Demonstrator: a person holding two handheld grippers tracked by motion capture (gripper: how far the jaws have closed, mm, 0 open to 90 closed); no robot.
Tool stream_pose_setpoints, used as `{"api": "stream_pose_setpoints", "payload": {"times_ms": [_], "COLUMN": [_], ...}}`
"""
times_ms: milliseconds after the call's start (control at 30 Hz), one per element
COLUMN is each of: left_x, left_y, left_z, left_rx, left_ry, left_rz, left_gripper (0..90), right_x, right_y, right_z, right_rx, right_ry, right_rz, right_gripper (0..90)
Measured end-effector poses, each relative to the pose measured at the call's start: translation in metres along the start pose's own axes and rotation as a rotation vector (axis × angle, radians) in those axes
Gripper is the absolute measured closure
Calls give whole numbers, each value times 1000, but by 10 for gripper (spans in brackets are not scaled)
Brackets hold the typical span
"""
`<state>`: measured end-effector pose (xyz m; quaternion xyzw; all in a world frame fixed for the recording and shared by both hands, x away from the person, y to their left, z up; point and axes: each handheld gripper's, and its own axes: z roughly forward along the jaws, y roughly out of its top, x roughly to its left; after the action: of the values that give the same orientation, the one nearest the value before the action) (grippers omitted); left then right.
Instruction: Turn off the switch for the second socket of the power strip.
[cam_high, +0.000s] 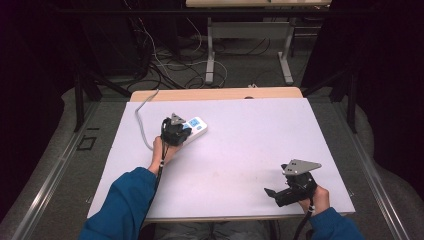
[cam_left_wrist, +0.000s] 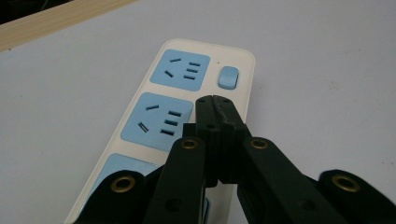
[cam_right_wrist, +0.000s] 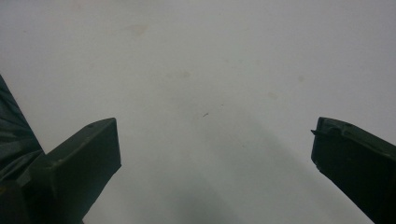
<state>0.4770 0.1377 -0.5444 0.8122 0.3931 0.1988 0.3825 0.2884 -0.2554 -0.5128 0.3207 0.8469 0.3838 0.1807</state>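
A white power strip (cam_left_wrist: 243, 70) with blue socket panels (cam_left_wrist: 158, 121) and a blue rocker switch (cam_left_wrist: 228, 77) lies on the white table top (cam_high: 240, 145), left of centre; the high view shows the power strip (cam_high: 196, 126) too. My left gripper (cam_left_wrist: 214, 100) hovers over the strip's right edge with its jaws pressed together and nothing between them, the tips just short of the switch. From above, the left gripper (cam_high: 186, 133) covers the strip's near end. My right gripper (cam_high: 274, 195) rests near the front right corner, jaws wide apart over bare table; up close the right gripper (cam_right_wrist: 212, 140) holds nothing.
A grey cord (cam_high: 139, 120) curves along the table's left side towards the back edge. A wooden strip (cam_high: 215, 94) borders the far edge. Beyond it stand metal table legs (cam_high: 210, 55) and loose cables on the floor.
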Motion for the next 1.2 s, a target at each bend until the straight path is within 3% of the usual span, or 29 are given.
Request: {"api": "stream_pose_setpoints", "payload": {"times_ms": [367,500,900,1200], "left_x": [-1,1,-1,0], "left_y": [0,0,-1,-2], "left_z": [0,-2,1,0], "left_rx": [-3,19,-18,-10], "left_ry": [3,-11,12,14], "left_rz": [8,16,23,24], "left_gripper": [900,900,900,900], "right_x": [0,0,0,0], "right_y": [0,0,0,0], "right_z": [0,0,0,0], "right_rx": [0,0,2,7], "right_ry": [0,-1,-3,0], "right_rz": [0,-3,-3,-4], "right_gripper": [8,8,8,8]}}
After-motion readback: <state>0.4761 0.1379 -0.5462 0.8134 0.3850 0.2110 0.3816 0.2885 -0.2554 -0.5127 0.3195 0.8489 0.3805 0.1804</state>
